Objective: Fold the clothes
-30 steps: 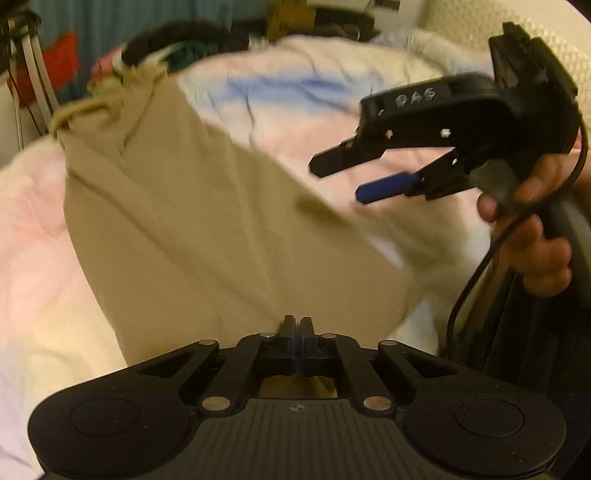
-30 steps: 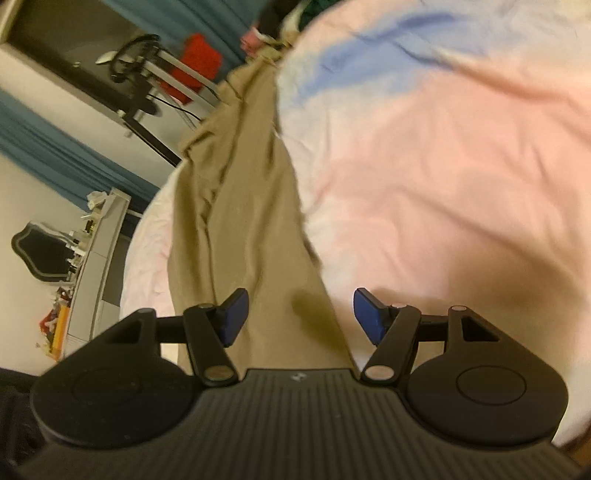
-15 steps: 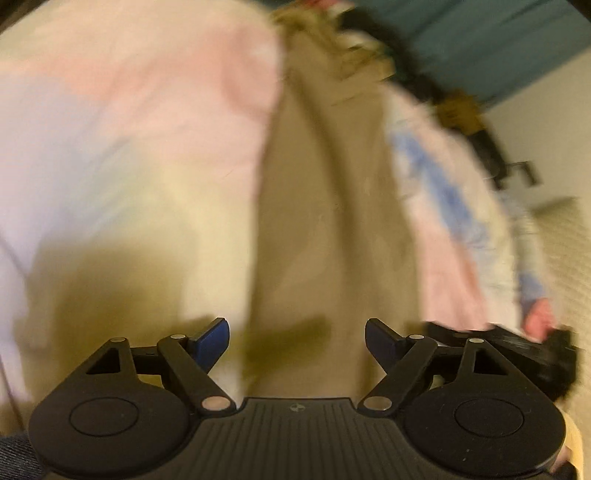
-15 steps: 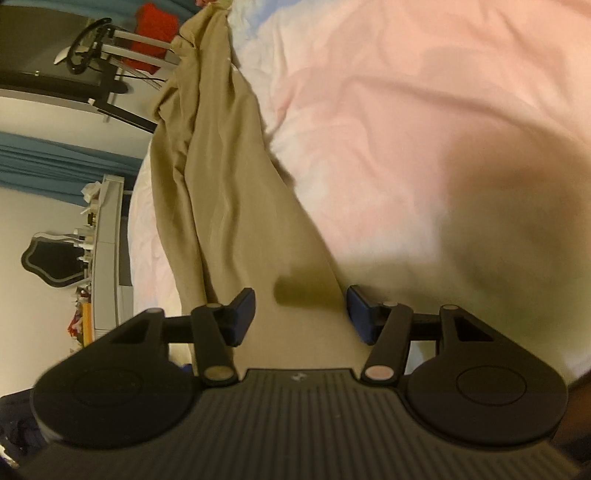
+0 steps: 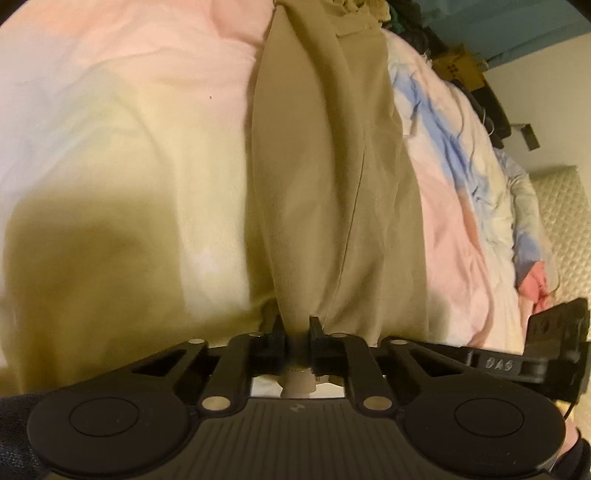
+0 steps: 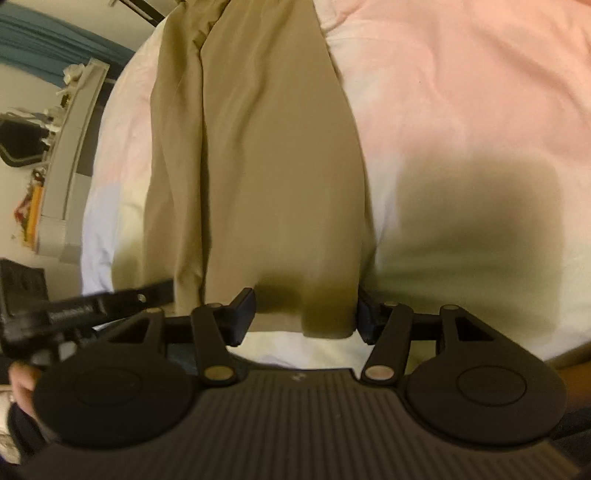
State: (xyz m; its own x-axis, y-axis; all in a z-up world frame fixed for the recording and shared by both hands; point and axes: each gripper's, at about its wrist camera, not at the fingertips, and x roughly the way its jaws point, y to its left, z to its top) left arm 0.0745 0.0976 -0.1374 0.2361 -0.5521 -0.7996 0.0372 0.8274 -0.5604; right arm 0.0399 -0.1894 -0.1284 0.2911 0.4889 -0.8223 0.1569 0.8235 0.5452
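Khaki trousers (image 5: 332, 166) lie stretched lengthwise on a pink and cream bedsheet (image 5: 110, 110), their waist at the far end. My left gripper (image 5: 295, 330) is closing at the near hem, and a bunched fold of khaki cloth is pinched between its pads. In the right wrist view the same trousers (image 6: 258, 166) run away from my right gripper (image 6: 306, 317). Its jaws are closing with the hem's right corner between them, the pads still apart from the cloth. The left gripper's black body (image 6: 92, 302) shows just to the left.
A pile of other clothes (image 5: 406, 22) sits past the trousers' waist. A padded headboard (image 5: 565, 229) rises at the right, a grey dresser (image 6: 62, 177) beside the bed at the left. A hand (image 6: 18, 380) holds the left tool. The sheet (image 6: 461, 92) spreads right of the trousers.
The left gripper rolled and came down to the hem, opened wide, then closed on the cloth. The right gripper moved closer to the hem and its jaws narrowed.
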